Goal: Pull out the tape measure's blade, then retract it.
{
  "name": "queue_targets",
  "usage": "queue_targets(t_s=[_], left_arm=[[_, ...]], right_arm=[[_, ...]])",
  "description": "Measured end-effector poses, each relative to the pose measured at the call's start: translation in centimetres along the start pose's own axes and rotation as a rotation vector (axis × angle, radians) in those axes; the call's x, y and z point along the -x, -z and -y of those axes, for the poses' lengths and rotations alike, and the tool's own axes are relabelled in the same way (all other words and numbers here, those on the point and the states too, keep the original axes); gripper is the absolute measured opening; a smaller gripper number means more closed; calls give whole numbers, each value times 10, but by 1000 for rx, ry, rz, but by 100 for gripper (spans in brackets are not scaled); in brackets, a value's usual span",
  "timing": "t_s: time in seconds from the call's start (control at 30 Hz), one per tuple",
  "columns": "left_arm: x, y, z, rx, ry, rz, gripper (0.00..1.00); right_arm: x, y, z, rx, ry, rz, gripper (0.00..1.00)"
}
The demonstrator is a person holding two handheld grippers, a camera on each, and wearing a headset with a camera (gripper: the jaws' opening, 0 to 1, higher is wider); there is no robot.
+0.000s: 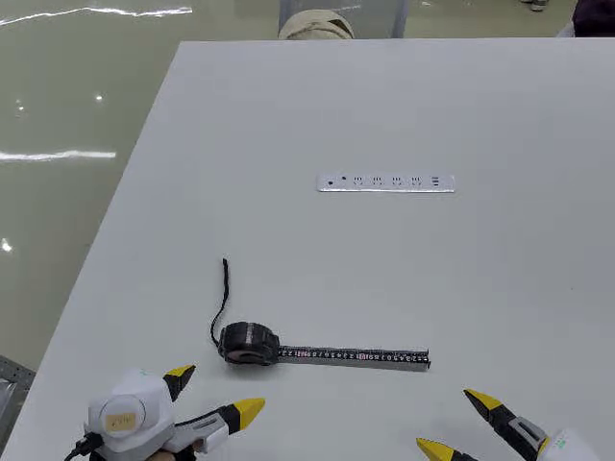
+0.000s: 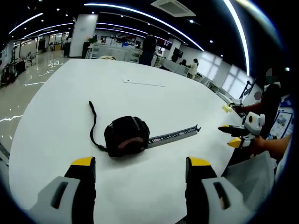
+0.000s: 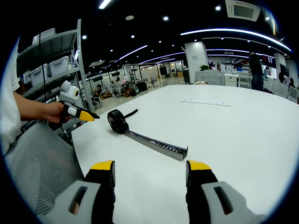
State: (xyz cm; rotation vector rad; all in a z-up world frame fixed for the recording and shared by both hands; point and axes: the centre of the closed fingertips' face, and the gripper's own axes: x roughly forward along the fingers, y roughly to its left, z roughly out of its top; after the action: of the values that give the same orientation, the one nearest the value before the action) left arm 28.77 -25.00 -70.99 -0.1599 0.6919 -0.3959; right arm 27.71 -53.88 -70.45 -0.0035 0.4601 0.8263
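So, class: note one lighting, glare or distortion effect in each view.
Head view: white glare streaks on the glossy floor; the tape measure casts barely any shadow. Left gripper view: fisheye bows the table edge and light strips. Right gripper view: same curving; the near fingers look oversized.

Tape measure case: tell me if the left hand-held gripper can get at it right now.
Probably yes. The left hand-held gripper is open, aimed at the tape measure case, with only bare table between them.
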Motion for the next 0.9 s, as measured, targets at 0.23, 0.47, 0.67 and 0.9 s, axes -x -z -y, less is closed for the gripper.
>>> queue_targets(t_s=[0.23,0.47,0.67,0.9], left_arm=[[-11,2,-1,49,-13,7,78],[-17,4,-4,87,-34,15,79],[-22,6,-6,79,-54,16,79],[-26,5,-6,85,-69,20,78]], right_arm=[[-1,-1,0,2,-5,3,62],[-2,-4,0,4,-3,8,61],[-3,-3,2,-5,-1,10,61],[-3,-3,4,-12,0,9,61]])
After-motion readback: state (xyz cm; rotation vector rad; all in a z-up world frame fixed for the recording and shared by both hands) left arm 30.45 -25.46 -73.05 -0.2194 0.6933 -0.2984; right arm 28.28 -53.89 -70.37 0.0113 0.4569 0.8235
